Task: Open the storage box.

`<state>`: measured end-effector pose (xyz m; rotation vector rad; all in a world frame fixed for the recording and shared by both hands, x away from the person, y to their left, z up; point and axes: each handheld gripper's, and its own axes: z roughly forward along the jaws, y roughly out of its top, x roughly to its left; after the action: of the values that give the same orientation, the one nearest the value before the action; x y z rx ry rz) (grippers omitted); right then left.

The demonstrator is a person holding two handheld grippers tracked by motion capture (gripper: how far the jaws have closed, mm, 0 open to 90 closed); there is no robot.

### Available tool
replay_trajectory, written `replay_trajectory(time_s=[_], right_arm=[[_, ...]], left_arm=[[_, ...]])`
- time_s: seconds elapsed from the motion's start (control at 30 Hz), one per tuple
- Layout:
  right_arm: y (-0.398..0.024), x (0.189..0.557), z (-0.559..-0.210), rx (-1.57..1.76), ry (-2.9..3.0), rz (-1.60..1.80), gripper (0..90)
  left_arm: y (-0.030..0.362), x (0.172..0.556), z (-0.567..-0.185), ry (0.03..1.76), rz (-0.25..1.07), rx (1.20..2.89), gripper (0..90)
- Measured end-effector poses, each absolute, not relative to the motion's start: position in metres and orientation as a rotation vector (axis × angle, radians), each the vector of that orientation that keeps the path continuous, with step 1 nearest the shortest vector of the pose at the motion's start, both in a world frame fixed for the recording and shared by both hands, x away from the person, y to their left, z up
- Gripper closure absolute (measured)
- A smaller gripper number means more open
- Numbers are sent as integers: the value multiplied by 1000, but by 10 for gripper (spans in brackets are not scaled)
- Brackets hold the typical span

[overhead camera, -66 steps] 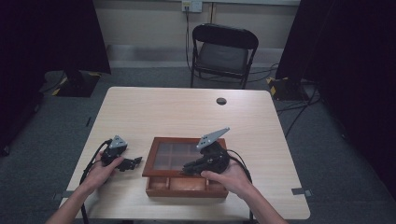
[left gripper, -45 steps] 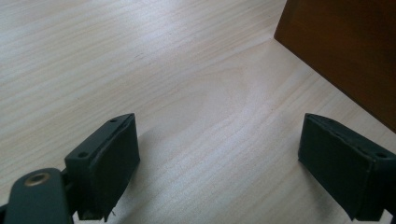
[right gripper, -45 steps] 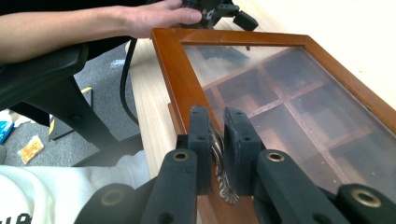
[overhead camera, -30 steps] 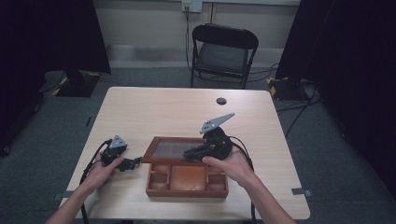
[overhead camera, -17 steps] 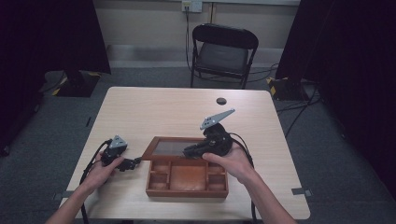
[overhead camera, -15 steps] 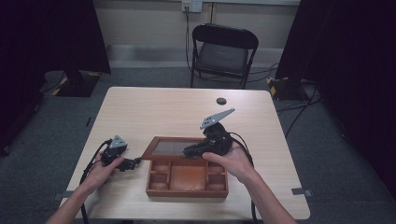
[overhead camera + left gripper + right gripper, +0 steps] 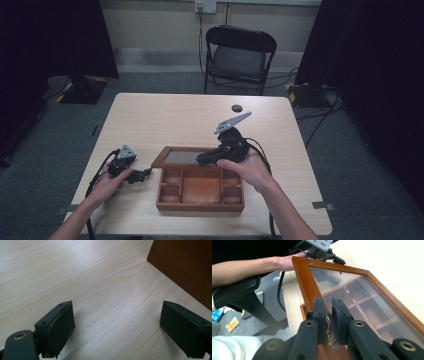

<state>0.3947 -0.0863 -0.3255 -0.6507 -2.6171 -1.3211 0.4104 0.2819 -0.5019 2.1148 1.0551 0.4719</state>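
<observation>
free: bare table behind box | blocked: raised lid over wooden box, black disc far edge

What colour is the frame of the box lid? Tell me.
Reddish-brown wood, clearest in the right gripper view: lid frame.

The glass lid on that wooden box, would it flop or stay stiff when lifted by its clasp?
The lid probably stays stiff: a solid wood frame surrounds its pane. The pane looks breakable. The right tongs pinch only its small metal clasp, so it might slip.
</observation>
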Motion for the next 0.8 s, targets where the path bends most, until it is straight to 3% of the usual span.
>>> replay_trajectory(time_s=[0.8], right_arm=[[-86,405,-316,-671,-2607,-1313,825]], left_arm=[[282,410,-502,1054,471,2116,117]])
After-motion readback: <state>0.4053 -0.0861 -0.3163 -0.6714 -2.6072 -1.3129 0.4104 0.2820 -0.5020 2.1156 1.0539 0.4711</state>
